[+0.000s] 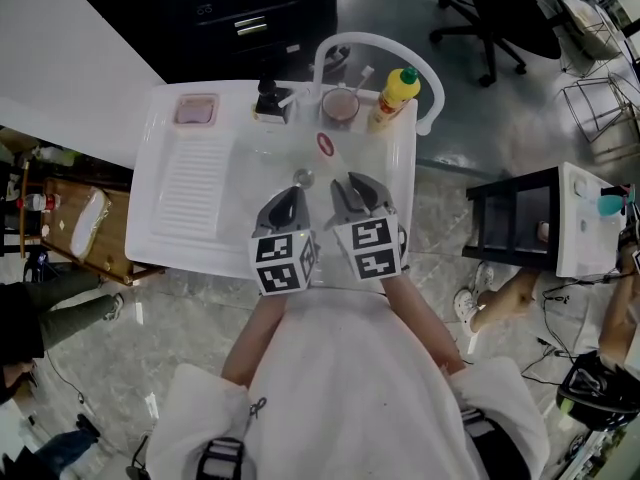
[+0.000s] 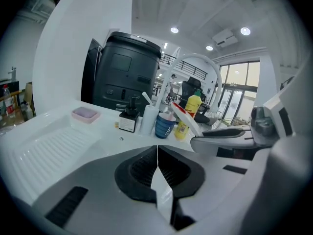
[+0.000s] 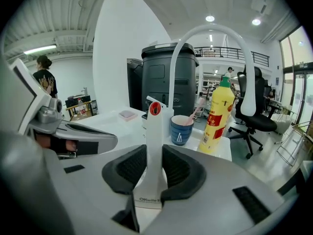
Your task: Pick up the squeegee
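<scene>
A white sink unit (image 1: 180, 208) with a ribbed draining board fills the middle of the head view, and a tall arched white faucet (image 1: 375, 38) rises from its far edge. Both grippers hover side by side over the basin's near side. The right gripper (image 3: 155, 165) is clamped on the squeegee (image 3: 155, 131) – its white handle stands upright between the dark ribbed pads, the red-ringed end uppermost and in line with the cup behind it; the lower end is hidden under the jaws. The left gripper (image 2: 157, 158) has its jaws brought together with nothing gripped. Along the back ledge stand a yellow bottle (image 1: 395, 96) at the right, a blue cup (image 3: 181, 129) holding a toothbrush, a black pump bottle (image 1: 267, 98) – and, at the left, a pink soap dish (image 1: 196, 110).
</scene>
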`<act>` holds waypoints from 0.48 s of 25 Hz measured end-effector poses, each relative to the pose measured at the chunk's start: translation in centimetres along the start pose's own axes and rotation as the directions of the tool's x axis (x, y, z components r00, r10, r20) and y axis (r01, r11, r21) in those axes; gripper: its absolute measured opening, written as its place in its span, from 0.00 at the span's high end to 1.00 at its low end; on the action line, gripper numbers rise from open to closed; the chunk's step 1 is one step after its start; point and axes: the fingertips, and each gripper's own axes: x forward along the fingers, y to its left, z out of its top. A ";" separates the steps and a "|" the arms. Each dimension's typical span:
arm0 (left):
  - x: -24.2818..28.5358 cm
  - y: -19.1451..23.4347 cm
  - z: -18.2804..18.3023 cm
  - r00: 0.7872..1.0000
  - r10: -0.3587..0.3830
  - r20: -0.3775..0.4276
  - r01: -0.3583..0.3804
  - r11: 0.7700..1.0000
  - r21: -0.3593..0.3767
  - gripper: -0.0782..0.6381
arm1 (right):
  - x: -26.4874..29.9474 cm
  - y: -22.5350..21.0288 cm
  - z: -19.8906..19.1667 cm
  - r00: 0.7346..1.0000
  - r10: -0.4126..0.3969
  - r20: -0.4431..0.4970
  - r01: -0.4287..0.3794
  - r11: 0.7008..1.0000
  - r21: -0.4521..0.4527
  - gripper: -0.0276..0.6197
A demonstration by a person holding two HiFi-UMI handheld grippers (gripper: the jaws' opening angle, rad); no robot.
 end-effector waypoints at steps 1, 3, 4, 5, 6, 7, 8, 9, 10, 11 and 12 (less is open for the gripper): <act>0.0 0.0 0.2 1.000 0.001 0.004 -0.001 1.000 0.002 0.85 | -0.2 -0.1 0.3 1.000 -0.007 0.013 0.007 1.000 0.002 0.79; -0.1 0.0 0.6 1.000 0.002 0.014 -0.002 1.000 0.002 0.85 | -0.7 -0.3 0.8 0.999 -0.022 0.039 0.022 1.000 0.008 0.79; -0.2 -0.1 0.8 1.000 0.002 0.021 -0.002 1.000 0.000 0.85 | -0.9 -0.4 1.1 0.998 -0.028 0.052 0.028 1.000 0.012 0.79; -0.3 -0.1 1.0 1.000 0.001 0.028 -0.001 1.000 -0.002 0.85 | -1.1 -0.5 1.4 0.998 -0.033 0.062 0.032 0.999 0.016 0.79; -0.4 -0.2 1.2 0.999 -0.001 0.035 0.001 1.000 -0.004 0.85 | -1.2 -0.5 1.6 0.997 -0.037 0.070 0.036 0.999 0.019 0.79; -0.4 -0.3 1.4 0.999 -0.003 0.041 0.003 1.000 -0.004 0.85 | -1.4 -0.5 1.9 0.996 -0.041 0.077 0.039 0.999 0.021 0.79; -0.5 -0.4 1.6 0.999 -0.005 0.046 0.005 1.000 -0.004 0.85 | -1.5 -0.6 2.0 0.995 -0.045 0.084 0.043 0.999 0.024 0.79; -0.6 -0.5 1.7 0.999 -0.006 0.049 0.007 1.000 -0.003 0.85 | -1.6 -0.6 2.1 0.995 -0.048 0.089 0.046 0.999 0.027 0.79; -0.6 -0.6 1.7 0.999 -0.008 0.051 0.008 1.000 -0.001 0.85 | -1.7 -0.5 2.2 0.995 -0.050 0.092 0.047 0.998 0.029 0.79; -0.6 -0.6 1.6 0.999 -0.008 0.051 0.009 1.000 0.000 0.85 | -1.7 -0.4 2.1 0.995 -0.049 0.090 0.047 0.999 0.028 0.79; -0.7 -0.7 1.6 0.999 -0.009 0.050 0.009 1.000 0.000 0.85 | -1.7 -0.3 1.9 0.995 -0.046 0.084 0.044 0.999 0.024 0.79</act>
